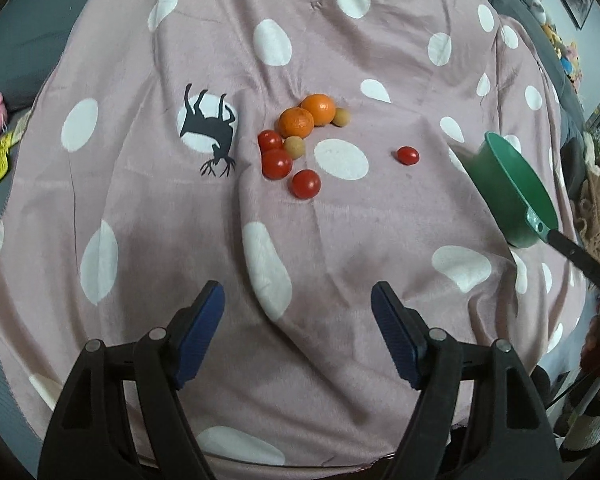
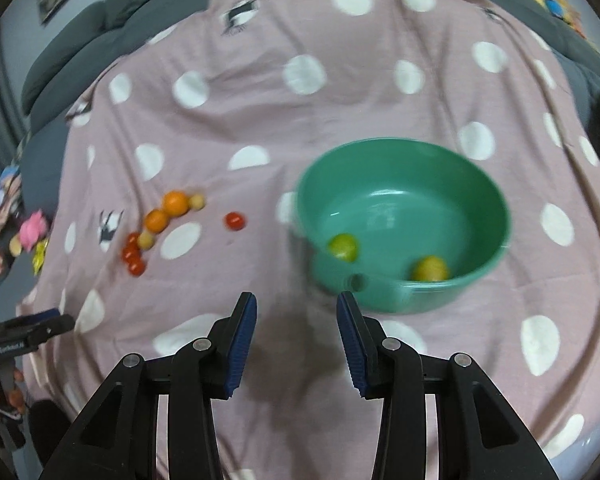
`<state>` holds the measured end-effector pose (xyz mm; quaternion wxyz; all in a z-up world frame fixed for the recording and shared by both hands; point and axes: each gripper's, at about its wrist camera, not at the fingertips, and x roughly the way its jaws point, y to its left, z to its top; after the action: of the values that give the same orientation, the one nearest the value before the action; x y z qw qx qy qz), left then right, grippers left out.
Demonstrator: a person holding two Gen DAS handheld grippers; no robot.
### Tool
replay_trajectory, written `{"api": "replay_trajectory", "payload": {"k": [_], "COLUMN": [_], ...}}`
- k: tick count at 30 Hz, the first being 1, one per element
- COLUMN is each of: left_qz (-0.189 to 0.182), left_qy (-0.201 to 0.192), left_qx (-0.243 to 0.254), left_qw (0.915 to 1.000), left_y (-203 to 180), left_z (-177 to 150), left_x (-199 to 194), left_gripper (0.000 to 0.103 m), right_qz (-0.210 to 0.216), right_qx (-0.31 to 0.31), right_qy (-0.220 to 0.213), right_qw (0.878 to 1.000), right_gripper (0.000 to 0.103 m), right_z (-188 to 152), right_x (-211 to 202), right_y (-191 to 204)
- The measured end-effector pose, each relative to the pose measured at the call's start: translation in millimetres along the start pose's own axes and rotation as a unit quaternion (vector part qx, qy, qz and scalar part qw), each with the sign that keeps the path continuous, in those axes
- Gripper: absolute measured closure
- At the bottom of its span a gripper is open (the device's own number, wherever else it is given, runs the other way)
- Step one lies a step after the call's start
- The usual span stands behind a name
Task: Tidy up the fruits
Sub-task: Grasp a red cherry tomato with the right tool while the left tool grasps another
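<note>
Grippers both hover spread and empty: the left gripper (image 1: 298, 320) faces the fruit cluster, the right gripper (image 2: 296, 320) sits just before the green bowl (image 2: 496, 204). Pink polka-dot blanket (image 1: 340, 240) covers a bed. Two yellow-green fruits (image 2: 343, 247) lie in the bowl; oranges (image 1: 319, 109) and cherry tomatoes (image 1: 276, 163) lie well apart from it.

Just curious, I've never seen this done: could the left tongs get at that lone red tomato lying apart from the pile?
Probably yes. The left tongs are open and empty, and only bare blanket lies between them and the lone tomato.
</note>
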<state>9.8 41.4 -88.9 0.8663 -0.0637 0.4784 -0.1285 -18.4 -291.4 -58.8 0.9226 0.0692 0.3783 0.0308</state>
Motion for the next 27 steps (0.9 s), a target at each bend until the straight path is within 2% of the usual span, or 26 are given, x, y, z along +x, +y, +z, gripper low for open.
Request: {"api": "replay_trajectory", "payload": {"k": [6, 11, 18, 23, 27], "left_qz": [-0.024, -0.039, -0.044, -0.028, -0.029], "left_qy": [0.005, 0.002, 0.003, 0.021, 0.035], "left_qx": [-0.010, 0.003, 0.017, 0.022, 0.021], "left_qw": [0.9996, 0.9992, 0.9989, 0.9992, 0.9987], "left_y": [5, -1, -11, -14, -16], "left_z": [-1, 7, 38, 61, 74], "left_x": [7, 14, 42, 77, 97], "left_gripper": [0.028, 0.028, 0.029, 0.037, 0.043], "right_qz": [0.030, 0.044, 0.055, 0.059, 0.060], "right_qx": [-0.043, -0.068, -0.063, -0.059, -0.056], "right_qy": [0.028, 0.045, 0.057, 0.059, 0.063], "right_qw": [0.998, 0.996, 0.995, 0.995, 0.995], "right_gripper": [0.061, 0.061, 0.061, 0.061, 0.061], "right_z": [-3, -3, 6, 11, 16], "right_x": [18, 35, 55, 66, 75], "right_y": [35, 57, 62, 60, 57]}}
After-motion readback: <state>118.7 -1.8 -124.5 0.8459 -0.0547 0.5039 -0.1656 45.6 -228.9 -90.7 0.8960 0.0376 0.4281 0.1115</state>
